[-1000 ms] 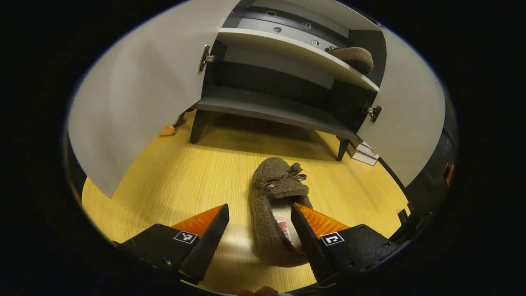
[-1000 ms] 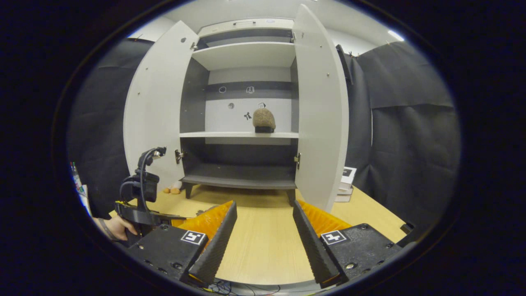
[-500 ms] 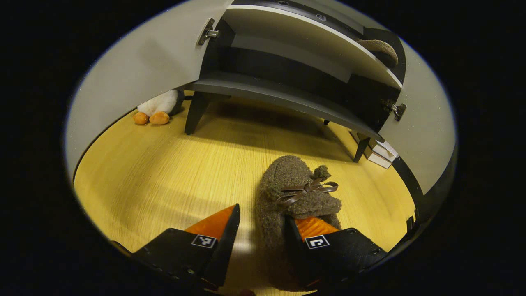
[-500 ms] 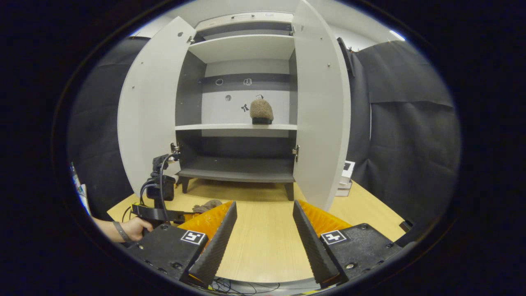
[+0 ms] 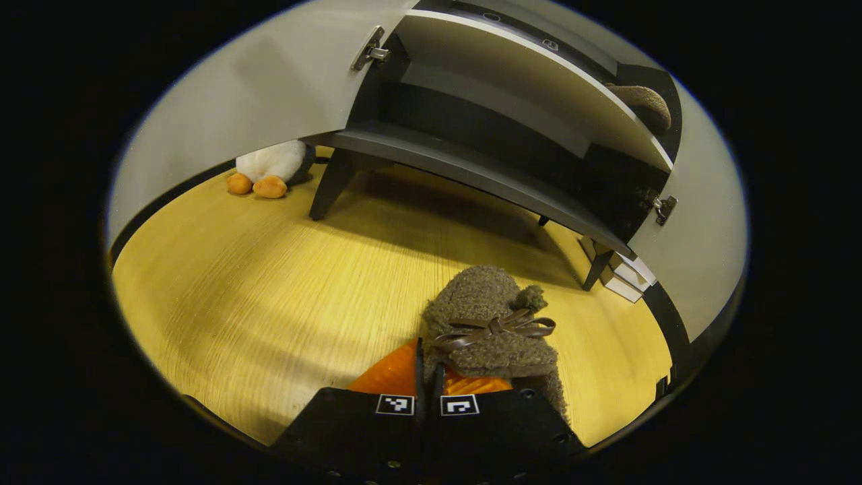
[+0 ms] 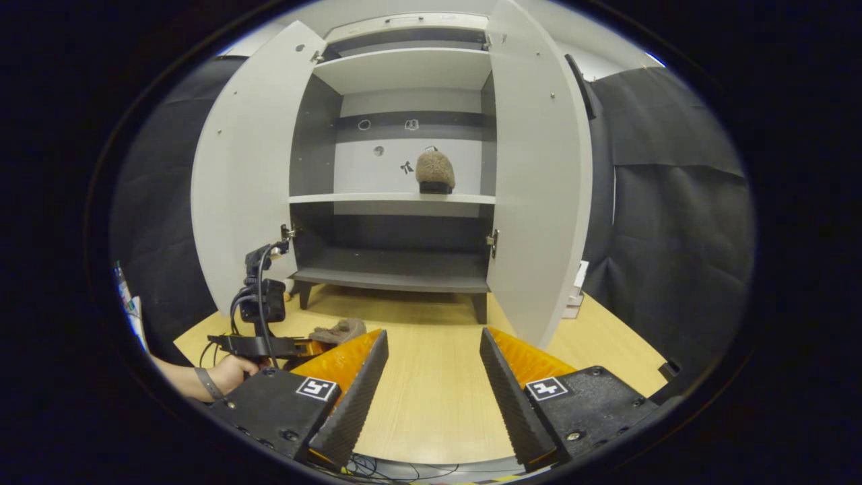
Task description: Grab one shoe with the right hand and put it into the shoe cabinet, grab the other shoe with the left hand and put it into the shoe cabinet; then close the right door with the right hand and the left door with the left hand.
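Left gripper [image 5: 427, 377] low over the wooden floor [image 5: 269, 283], pointed toward the shoe cabinet [image 5: 485, 175]. My fingers are pressed nearly together, pinching the near wall of the brown fuzzy shoe [image 5: 495, 323]; its bowed toe points at the cabinet's foot. From the right gripper view, my hand [image 6: 232, 370] grips the left tool's handle low at the left, wrist level.

Right gripper [image 6: 431, 391] held back and centred on the cabinet, fingers spread wide with nothing between them.

Both doors stand wide: left door [image 6: 246, 182], right door [image 6: 539, 175]. Bottom shelf [image 6: 397, 276] bare; middle shelf [image 6: 397, 199] carries the other shoe [image 6: 435, 172] toward its right side, with free board left of it.

Stuffed toy [image 5: 269, 168] beside the cabinet's left leg, under the left door. Small boxes [image 5: 623, 276] near the right leg.
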Demonstrator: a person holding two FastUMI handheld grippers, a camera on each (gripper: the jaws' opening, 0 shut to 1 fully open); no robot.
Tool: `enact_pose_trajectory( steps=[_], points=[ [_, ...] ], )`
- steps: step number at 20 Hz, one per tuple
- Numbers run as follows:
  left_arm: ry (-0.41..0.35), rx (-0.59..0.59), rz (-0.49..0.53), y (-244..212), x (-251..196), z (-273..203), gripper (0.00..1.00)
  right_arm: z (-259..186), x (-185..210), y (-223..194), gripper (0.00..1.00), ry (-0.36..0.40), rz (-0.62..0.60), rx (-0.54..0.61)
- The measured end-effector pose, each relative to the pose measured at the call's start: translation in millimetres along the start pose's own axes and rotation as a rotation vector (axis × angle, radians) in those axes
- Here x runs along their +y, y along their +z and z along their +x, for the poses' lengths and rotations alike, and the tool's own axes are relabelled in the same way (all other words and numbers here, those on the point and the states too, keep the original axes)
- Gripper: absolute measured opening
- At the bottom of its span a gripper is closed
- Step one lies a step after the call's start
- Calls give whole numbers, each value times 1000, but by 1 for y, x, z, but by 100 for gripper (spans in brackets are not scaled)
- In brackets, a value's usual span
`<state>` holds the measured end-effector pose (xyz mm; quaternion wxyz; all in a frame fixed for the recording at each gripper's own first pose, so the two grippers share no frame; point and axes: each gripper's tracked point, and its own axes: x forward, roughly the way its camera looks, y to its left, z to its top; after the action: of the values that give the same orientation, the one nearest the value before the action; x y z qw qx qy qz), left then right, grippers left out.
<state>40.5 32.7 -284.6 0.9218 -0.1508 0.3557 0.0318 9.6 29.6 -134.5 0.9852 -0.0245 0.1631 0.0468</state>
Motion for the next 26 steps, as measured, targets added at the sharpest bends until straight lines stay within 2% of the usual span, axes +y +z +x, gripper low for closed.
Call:
enact_pose_trajectory(
  steps=[4, 8, 10, 13, 15, 16, 18, 21, 24, 26],
  points=[
    [43, -110, 98, 29, -4, -39, 0, 2, -1, 0, 88, 0, -4, -3],
    [-63, -253, 125, 83, -60, -98, 0, 6, 0, -1, 88, 8, 7, 3],
    [-125, -354, 148, 132, -93, -118, 0, 7, 2, -2, 88, 14, 14, 1],
    [-178, -465, 144, 222, -134, -136, 0, 5, 7, -2, 88, 28, 13, -2],
    [-180, -516, 140, 285, -152, -134, 0, 2, 6, 1, 88, 26, 10, -14],
    [-154, -527, 153, 313, -160, -135, 0, 0, 4, 2, 88, 22, 12, -21],
    [-90, -518, 174, 364, -159, -114, 0, -3, -1, 5, 88, 9, 20, -33],
    [-65, -444, 130, 414, -159, -73, 0, -9, -13, 7, 88, -24, 41, -45],
    [2, -310, 139, 432, -147, -22, 0, -9, -22, 6, 88, -49, 75, -40],
    [32, -247, 93, 435, -141, 4, 0, -13, -30, 4, 87, -65, 90, -35]
  ],
)
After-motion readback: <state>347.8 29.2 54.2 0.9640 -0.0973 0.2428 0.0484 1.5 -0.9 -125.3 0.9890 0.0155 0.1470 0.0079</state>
